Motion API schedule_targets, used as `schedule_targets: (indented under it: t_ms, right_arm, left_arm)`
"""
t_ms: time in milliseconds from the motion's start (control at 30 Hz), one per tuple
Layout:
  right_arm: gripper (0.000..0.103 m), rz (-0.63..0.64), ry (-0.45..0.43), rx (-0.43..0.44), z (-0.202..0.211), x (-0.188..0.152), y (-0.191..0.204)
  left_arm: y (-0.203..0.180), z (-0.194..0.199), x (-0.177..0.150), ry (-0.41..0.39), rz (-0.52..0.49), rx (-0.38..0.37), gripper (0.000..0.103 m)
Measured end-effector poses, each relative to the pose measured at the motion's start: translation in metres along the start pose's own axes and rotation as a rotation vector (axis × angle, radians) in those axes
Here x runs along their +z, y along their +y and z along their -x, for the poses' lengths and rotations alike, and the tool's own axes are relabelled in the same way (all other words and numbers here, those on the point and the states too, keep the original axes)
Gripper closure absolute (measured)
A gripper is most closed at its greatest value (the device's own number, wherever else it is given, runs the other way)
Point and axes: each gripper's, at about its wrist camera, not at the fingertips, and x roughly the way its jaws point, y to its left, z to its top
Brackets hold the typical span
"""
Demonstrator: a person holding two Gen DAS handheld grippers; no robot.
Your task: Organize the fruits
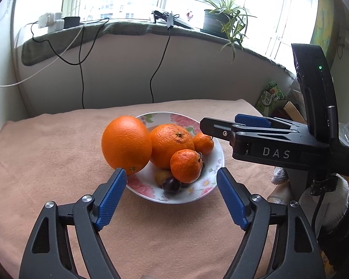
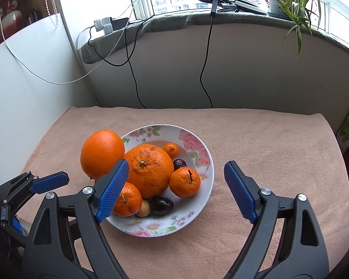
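Sitting mid-frame in both views is a floral bowl on a peach cloth, loaded with fruit. A smooth big orange leans on the bowl's left rim, and a rougher large orange sits dead centre. Around it are three mandarins, a dark plum and a small yellowish fruit near the lower edge.

The left gripper has its jaws spread wide with nothing gripped; the bowl's near edge shows between the blue pads, and the left pad's tip is right at the big orange's underside. The right gripper is wide open too and empty, with one mandarin showing in its gap and another half hidden behind its left pad.
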Motion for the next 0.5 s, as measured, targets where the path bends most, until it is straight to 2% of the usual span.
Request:
schedule_targets:
  t_ms: [233,367,500]
  right_arm:
    - [0.016,-0.001,-0.030,-0.011,0.021,-0.005,0.006]
    - [0.003,-0.019,-0.050,-0.006,0.033,-0.010,0.007]
    - [0.002,-0.013,-0.065,-0.009,0.043,-0.015,0.013]
  left_arm:
    - [0.003,0.009,-0.005,-0.011,0.017,0.022,0.023]
    - [0.004,0.016,-0.008,-0.021,0.024,0.040,0.023]
    - [0.004,0.024,-0.011,-0.040,0.015,0.069,0.023]
